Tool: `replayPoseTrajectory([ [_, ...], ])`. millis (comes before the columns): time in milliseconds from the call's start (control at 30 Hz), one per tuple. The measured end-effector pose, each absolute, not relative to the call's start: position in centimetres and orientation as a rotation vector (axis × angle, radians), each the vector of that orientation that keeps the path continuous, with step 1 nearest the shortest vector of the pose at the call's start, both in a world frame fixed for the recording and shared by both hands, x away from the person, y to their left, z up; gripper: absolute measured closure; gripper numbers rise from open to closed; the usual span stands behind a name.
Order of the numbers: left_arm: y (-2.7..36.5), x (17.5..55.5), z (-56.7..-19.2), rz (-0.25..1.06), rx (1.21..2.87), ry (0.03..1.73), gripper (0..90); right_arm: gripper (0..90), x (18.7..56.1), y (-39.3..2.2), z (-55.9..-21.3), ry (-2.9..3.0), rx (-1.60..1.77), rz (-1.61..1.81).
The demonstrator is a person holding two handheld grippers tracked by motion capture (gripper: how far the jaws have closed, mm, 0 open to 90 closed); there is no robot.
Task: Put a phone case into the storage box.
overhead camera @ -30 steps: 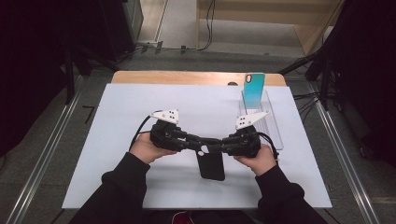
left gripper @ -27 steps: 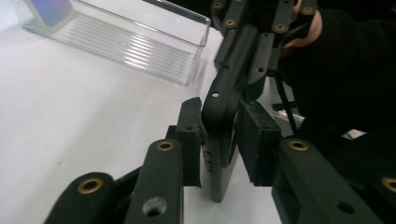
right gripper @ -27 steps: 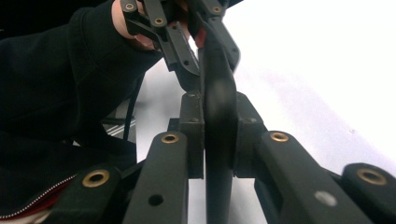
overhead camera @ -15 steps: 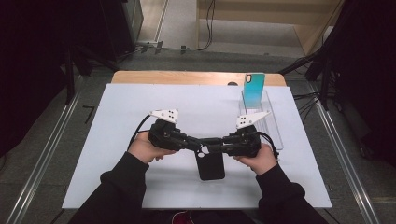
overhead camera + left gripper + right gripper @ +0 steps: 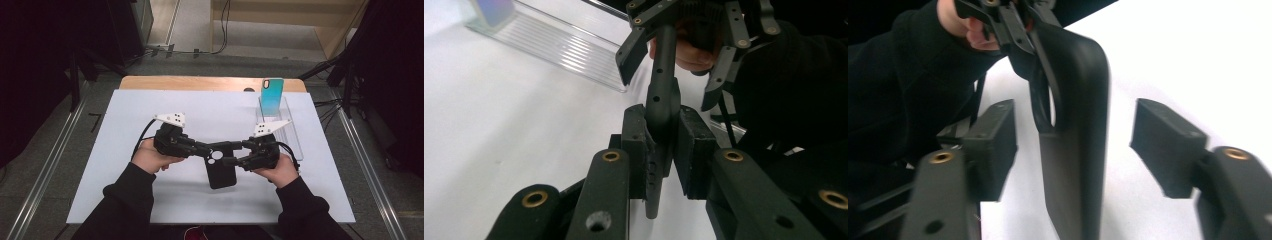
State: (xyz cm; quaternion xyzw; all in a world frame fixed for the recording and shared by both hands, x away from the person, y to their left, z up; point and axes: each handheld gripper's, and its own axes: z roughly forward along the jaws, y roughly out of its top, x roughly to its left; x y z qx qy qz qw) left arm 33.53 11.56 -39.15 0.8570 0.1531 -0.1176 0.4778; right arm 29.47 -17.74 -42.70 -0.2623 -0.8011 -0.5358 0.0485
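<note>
High view: black phone case (image 5: 220,167) held between both claws mid-table, long axis toward person, camera hole at far end. Left claw (image 5: 206,149) pinching it, right claw (image 5: 234,154) spread. Basically unchanged vs 0.5s ago.

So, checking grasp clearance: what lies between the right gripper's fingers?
The black phone case, edge-on between the open right gripper fingers, seen in the right gripper view.
</note>
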Motion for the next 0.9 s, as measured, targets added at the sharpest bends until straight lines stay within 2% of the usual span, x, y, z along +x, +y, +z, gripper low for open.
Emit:
replayPoseTrajectory([
  [100,11.9,33.5,-38.8,-0.256,2.102,0.409,77.6,26.0,29.3,-17.9,-42.7,-2.482,-0.819,-1.646],
  [300,12.1,33.3,-38.6,-0.213,2.129,0.498,77.6,13.3,29.1,-17.8,-42.8,-2.466,-0.877,-1.671],
  [367,12.1,33.3,-38.6,-0.208,2.133,0.516,77.6,0.0,29.0,-17.7,-42.9,-2.455,-0.899,-1.674],
  [900,11.9,33.1,-38.2,-0.137,2.129,0.661,77.5,0.0,28.9,-16.6,-43.6,-2.529,-1.129,-1.640],
])
